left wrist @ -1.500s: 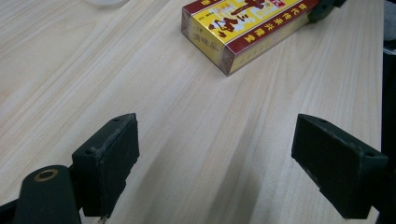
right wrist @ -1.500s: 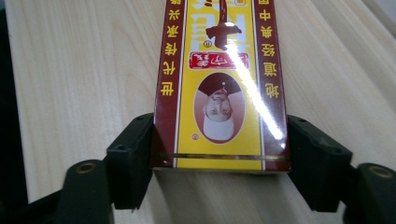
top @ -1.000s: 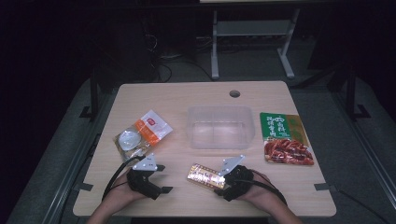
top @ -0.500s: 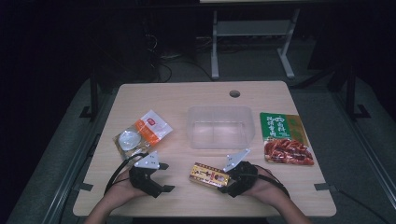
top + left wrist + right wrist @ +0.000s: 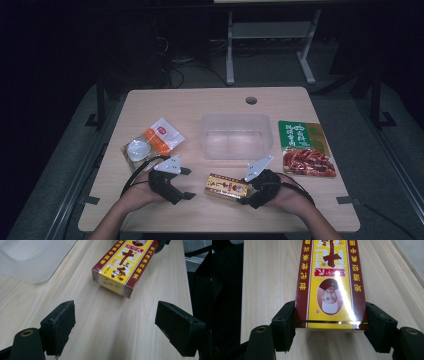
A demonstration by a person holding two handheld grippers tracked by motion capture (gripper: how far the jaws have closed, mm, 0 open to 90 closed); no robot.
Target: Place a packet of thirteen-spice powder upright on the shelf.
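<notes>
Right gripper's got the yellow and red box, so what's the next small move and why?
Probably lift the box and carry it toward the clear container. The right gripper jaws already press its sides, it lies low on the table, and the container stands close behind it.

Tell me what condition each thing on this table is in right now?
Yellow and red box: sealed, lying flat, gripped at one end.
Right gripper: shut on the box.
Left gripper: open, nothing between its jaws.
Clear plastic tub: upright, lidless, looks empty.
Green food packet: flat, looks unopened.
Orange and white packet: flat on the table.
</notes>
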